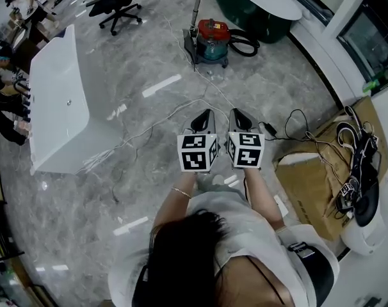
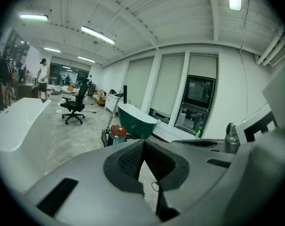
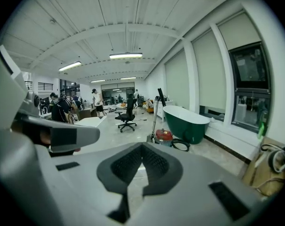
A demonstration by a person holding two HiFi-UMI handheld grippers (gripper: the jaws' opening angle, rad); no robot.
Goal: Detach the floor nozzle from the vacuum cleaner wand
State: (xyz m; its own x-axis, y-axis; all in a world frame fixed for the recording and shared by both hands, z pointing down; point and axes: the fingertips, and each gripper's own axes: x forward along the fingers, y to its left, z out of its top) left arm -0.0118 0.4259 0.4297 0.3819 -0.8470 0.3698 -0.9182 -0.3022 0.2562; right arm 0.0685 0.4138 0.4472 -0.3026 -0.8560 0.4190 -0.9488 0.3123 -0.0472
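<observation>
The floor nozzle sits on the grey floor at the foot of the wand, just beside the red canister. The wand's long axis rises steeply toward 12 o'clock. From both grippers the nozzle lies at 12 o'clock, well apart. The left gripper and right gripper hang side by side, jaws pressed together on nothing. The left looks marginally nearer. No brand or label is readable.
</observation>
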